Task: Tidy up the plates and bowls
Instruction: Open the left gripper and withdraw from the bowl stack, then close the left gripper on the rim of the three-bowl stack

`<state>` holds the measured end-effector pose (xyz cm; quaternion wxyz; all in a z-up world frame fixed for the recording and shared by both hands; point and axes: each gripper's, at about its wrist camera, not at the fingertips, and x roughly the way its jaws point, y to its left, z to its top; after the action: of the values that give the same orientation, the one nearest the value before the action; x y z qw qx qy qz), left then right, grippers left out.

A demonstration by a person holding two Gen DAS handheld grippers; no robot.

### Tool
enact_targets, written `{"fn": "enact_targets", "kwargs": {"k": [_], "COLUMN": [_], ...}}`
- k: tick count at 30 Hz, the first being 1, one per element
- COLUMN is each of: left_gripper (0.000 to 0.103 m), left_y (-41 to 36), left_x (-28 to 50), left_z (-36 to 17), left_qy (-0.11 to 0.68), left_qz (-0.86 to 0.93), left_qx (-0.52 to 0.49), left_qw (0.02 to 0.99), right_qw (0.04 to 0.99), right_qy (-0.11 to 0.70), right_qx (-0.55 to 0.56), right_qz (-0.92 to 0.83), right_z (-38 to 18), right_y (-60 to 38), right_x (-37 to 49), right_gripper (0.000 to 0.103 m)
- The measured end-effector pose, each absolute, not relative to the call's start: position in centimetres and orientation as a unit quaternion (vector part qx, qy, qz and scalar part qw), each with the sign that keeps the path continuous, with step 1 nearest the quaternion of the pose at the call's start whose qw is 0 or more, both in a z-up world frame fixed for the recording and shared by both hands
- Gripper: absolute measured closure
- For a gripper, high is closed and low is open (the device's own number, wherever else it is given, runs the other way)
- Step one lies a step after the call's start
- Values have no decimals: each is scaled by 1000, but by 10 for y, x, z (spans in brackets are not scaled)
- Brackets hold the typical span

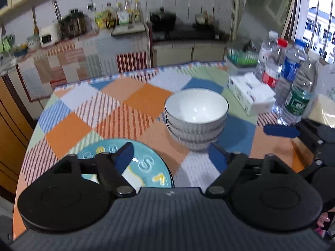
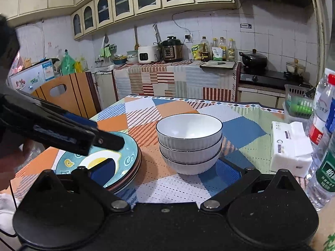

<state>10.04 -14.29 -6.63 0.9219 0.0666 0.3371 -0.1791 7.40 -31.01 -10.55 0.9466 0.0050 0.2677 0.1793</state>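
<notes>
Three white ribbed bowls (image 1: 195, 117) (image 2: 189, 142) stand stacked mid-table on the patchwork cloth. To their left lies a stack of plates (image 1: 146, 165) (image 2: 129, 152), the top one teal with yellow letters. My left gripper (image 1: 171, 156) is open and holds nothing. Its left finger hangs over the top plate and its right finger is near the bowls' base. In the right wrist view, one of the left gripper's fingers (image 2: 113, 142) reaches over the plate rim. My right gripper (image 2: 167, 171) is wide open and empty in front of the bowls, which sit beyond its fingertips.
A white tissue pack (image 1: 251, 96) (image 2: 291, 148) lies right of the bowls. Several water bottles (image 1: 297, 96) (image 2: 322, 125) crowd the right edge, with a green basket (image 2: 297, 102) behind. A wooden chair back (image 2: 69, 92) stands at the far left of the table.
</notes>
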Motion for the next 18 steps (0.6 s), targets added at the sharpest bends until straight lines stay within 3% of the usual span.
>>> {"fn": "enact_targets", "kwargs": {"k": [8,18], "left_gripper": [21,21], "left_y": [-151,-144], "left_x": [104,152], "left_z": [-66,-91], "left_qy": [340,428], "left_qz": [-195,-199], "left_qx": [79,-34], "left_qw": [917,881], "right_qw": [943,918], "right_qy": [284,348], "right_qx": [-13,0], "right_qz": [175,189], "right_z": [-127,-156], "right_y": [-310,-312], "right_x": [77,120], "right_gripper": [0,0]}}
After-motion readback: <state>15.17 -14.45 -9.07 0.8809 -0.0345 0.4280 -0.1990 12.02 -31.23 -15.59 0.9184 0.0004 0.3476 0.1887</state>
